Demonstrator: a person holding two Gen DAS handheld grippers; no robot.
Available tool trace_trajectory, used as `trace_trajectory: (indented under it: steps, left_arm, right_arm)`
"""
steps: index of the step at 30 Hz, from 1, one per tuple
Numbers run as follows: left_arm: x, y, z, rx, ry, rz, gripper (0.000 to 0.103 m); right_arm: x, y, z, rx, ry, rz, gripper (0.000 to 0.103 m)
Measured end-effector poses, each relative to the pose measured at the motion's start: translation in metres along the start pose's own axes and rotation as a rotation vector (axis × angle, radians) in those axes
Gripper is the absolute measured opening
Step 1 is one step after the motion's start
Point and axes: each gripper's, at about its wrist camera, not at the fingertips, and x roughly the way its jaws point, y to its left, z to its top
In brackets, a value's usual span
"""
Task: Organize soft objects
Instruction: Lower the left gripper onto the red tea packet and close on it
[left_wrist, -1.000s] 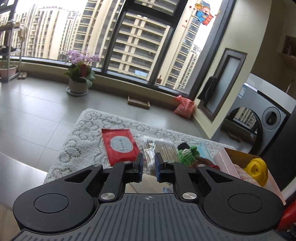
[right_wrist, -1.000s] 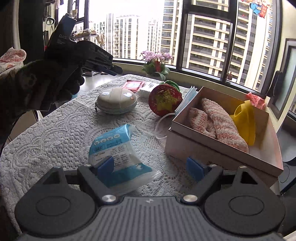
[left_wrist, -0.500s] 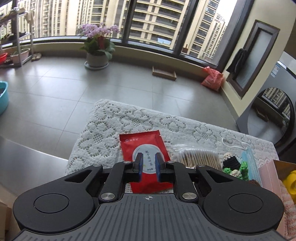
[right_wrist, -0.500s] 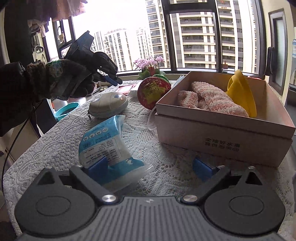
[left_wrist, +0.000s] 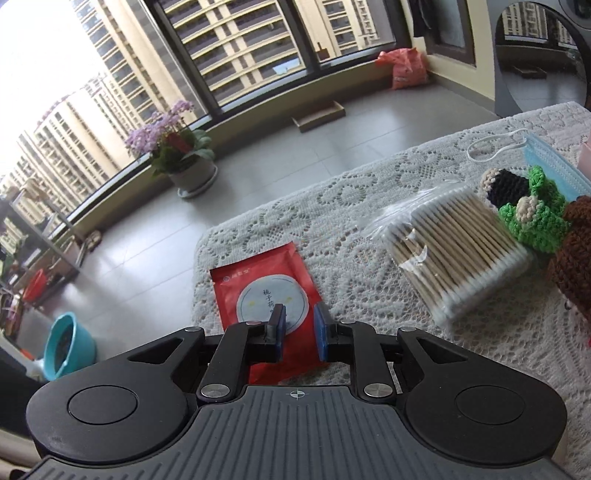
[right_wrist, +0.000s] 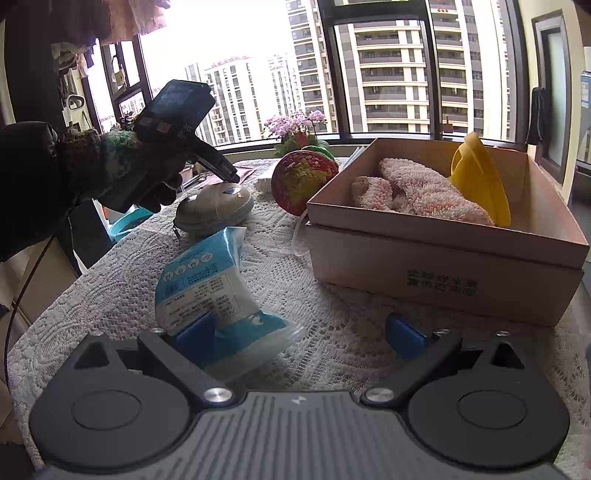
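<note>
Item: red sachet (left_wrist: 264, 291), flat on lace. Our left gripper (left_wrist: 298, 332) is opening, empty; right gripper (right_wrist: 297, 330) gapes, empty. Risk: pads snag cloth, miss the thin edge.

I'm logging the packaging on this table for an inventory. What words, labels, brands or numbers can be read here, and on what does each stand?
Red sachet: Chinese characters in its pale round label; only "子" reads surely, the rest is blurred or hidden by the left gripper.
Cardboard box: a dark line of Chinese print on its front wall, too blurred to read.
Blue and white packet: small print and icons, too small to read.
</note>
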Motion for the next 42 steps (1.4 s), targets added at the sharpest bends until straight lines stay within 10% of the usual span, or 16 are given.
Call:
trace_trajectory:
  steps: [8, 14, 21, 27, 42]
  left_arm:
    - [0.002, 0.04, 0.0, -0.186, 0.012, -0.113, 0.019]
    - [0.009, 0.05, 0.002, -0.32, 0.01, -0.302, 0.056]
    - [0.003, 0.071, 0.004, -0.367, -0.056, -0.149, 0.052]
    - [0.025, 0.079, -0.004, -0.454, 0.01, -0.261, 0.053]
    - [0.019, 0.039, 0.002, -0.253, -0.032, -0.331, 0.071]
  right_arm:
    - [0.001, 0.0, 0.0, 0.003, 0.002, 0.001, 0.099]
    - [0.001, 0.0, 0.0, 0.011, 0.007, 0.001, 0.1]
    - [0.002, -0.001, 0.0, 0.02, 0.011, 0.003, 0.101]
    - [0.003, -0.002, 0.0, 0.025, 0.014, 0.006, 0.102]
    - [0.004, -0.003, -0.001, 0.035, 0.02, 0.01, 0.103]
